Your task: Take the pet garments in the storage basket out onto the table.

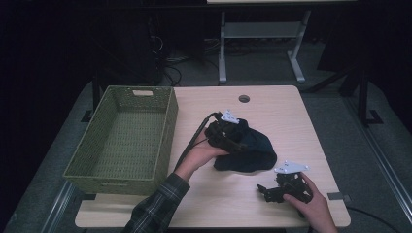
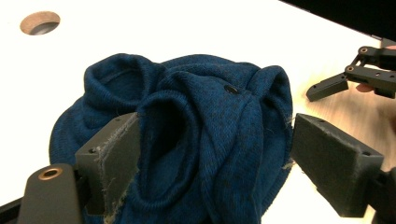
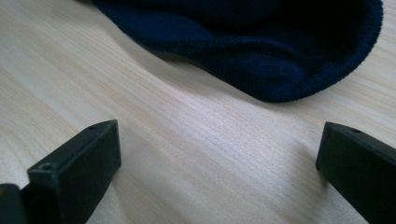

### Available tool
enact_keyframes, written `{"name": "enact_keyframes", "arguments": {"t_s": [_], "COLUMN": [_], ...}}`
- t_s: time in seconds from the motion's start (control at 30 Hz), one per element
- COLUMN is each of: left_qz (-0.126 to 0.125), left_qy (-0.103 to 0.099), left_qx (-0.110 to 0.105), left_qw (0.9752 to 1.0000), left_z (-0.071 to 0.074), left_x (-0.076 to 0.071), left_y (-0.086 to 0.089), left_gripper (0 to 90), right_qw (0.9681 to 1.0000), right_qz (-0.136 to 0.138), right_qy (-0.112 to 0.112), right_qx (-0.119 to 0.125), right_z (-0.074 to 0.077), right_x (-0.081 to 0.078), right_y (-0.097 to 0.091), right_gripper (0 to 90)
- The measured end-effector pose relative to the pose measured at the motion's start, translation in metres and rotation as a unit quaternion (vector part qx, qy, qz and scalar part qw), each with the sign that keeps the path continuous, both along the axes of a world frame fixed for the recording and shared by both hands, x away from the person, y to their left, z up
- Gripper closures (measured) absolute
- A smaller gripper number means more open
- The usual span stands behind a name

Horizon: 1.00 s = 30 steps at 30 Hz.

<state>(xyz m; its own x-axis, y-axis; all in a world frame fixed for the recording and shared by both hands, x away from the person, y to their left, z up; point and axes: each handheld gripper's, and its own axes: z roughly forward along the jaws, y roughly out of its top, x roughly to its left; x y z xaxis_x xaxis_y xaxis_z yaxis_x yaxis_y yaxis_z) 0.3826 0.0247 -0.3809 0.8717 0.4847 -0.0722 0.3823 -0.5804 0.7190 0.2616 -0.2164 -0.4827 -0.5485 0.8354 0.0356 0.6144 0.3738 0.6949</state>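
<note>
One blue knit garment [image 1: 248,148] lies between two spread claws, left [image 2: 212,163] and right [image 3: 219,168], beside one basket [image 1: 121,141].

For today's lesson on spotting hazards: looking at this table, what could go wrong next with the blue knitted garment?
1. The left hand-held gripper stands open around the bunched blue knitted garment; loose fibres already cling to its pads, so the knit may snag.
2. Closing here might pinch only one fold, so the rest may sag.
3. The basket sits off to the side; a trailing hem may catch its rim.
</note>
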Motion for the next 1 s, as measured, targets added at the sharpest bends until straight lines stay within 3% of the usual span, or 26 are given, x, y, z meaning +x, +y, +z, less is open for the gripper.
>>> {"name": "enact_keyframes", "arguments": {"t_s": [0.47, 1.0], "left_qz": [0.017, 0.050], "left_qy": [-0.006, -0.006], "left_qx": [-0.005, -0.022], "left_qw": [0.9998, 0.9985], "left_z": [0.004, -0.009], "left_x": [-0.011, -0.032], "left_y": [0.029, 0.062], "left_gripper": [15.3, 15.2], "right_qw": [1.0000, 1.0000], "right_qz": [0.000, 0.000], "right_qy": [0.000, 0.000], "right_qx": [0.000, 0.000], "right_z": [0.000, 0.000], "right_x": [0.000, 0.000], "right_y": [0.000, 0.000], "right_gripper": [0.0, 0.0]}}
